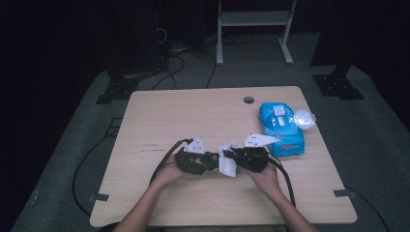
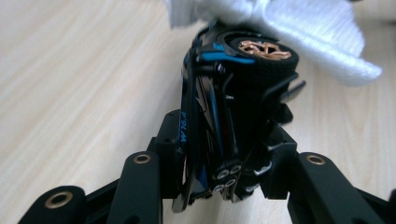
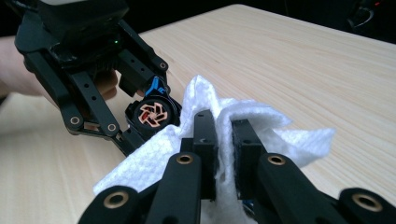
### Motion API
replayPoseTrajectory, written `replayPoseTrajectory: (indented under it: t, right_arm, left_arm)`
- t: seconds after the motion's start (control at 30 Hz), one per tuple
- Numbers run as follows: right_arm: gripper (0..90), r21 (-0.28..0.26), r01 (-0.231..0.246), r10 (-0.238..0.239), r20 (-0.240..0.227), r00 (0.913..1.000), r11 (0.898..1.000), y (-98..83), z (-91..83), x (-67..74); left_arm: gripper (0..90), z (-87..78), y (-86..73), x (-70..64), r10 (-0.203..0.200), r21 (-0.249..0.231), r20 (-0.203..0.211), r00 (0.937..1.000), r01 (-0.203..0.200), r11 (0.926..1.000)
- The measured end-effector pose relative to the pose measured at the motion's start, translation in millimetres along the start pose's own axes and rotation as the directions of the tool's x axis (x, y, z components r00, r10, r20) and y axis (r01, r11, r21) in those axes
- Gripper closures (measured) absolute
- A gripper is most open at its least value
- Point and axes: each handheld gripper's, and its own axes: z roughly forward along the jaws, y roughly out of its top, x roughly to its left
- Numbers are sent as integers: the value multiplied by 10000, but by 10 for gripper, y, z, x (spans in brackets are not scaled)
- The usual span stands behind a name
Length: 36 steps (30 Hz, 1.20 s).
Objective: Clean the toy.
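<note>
- Left tongs are clamped on a black toy car, its body pinched between the two black jaws in the left gripper view
- Right tongs are pinched tight on a white wipe, whose folds bunch up between and around the jaws in the right gripper view
- From above, the two tongs point at each other over the near middle of the bench, tips close together, with the wipe hanging between them
- The toy car is black with blue trim and white lettering along its side; one wheel with a copper-coloured hub faces upward in the left gripper view
- The wipe lies against the far end of the car, touching it just beside that wheel
- In the right gripper view the same copper-hubbed wheel shows just beside the wipe's edge, with the left tongs gripping the car behind it
- A person's left hand and right hand hold the tongs, forearms coming in from the near edge of the bench
- A blue pack of wipes lies on the right part of the bench, well apart from the car, with its clear lid flipped open to its right
- A round hole sits in the bench near its far edge
</note>
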Motion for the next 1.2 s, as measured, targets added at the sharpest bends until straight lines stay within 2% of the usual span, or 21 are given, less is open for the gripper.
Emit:
replayPoseTrajectory:
  t: [0.2,0.4,0.47,0.63,0.73,0.77,0.87,0.93,1.07,1.13,1.2]
  right_arm:
    - [823,256,440,-447,301,9985,9987,-42,80,48]
    - [822,326,538,-550,368,9978,9980,-54,136,74]
    - [820,500,585,-608,452,9971,9970,-64,167,82]
    - [819,436,636,-657,502,9966,9970,-76,175,74]
    - [818,437,495,-511,379,9980,9978,-71,169,89]
    - [819,420,561,-573,296,9979,9975,-66,170,109]
    - [818,542,838,-855,293,9959,9950,-54,180,160]
    - [818,630,884,-908,362,9952,9941,-53,154,141]
    - [818,695,908,-977,1044,9897,9934,-91,-23,-20]
    - [818,610,483,-559,1303,9899,9970,-118,-127,-117]
    - [819,545,151,-218,1238,9921,9984,-131,-149,-146]
  left_arm:
    - [584,108,-63,23,-165,597,30,9999,163,9981]
    - [566,123,-78,20,44,913,-91,9999,-36,9958]
    - [554,77,-65,30,-1,484,-82,10000,5,9988]
    - [552,21,-17,10,115,122,-278,9995,-112,9999]
    - [543,53,30,-29,386,77,-436,9983,-383,9992]
    - [561,66,39,-40,410,48,-441,9982,-408,9992]
    - [575,70,71,-41,698,353,-404,9967,-684,9970]
    - [579,71,74,-41,561,317,-406,9976,-548,9980]
    - [578,69,70,-29,532,273,-370,9979,-522,9983]
    - [579,70,68,-22,485,234,-350,9982,-477,9986]
    - [578,73,71,-24,481,248,-375,9981,-472,9986]
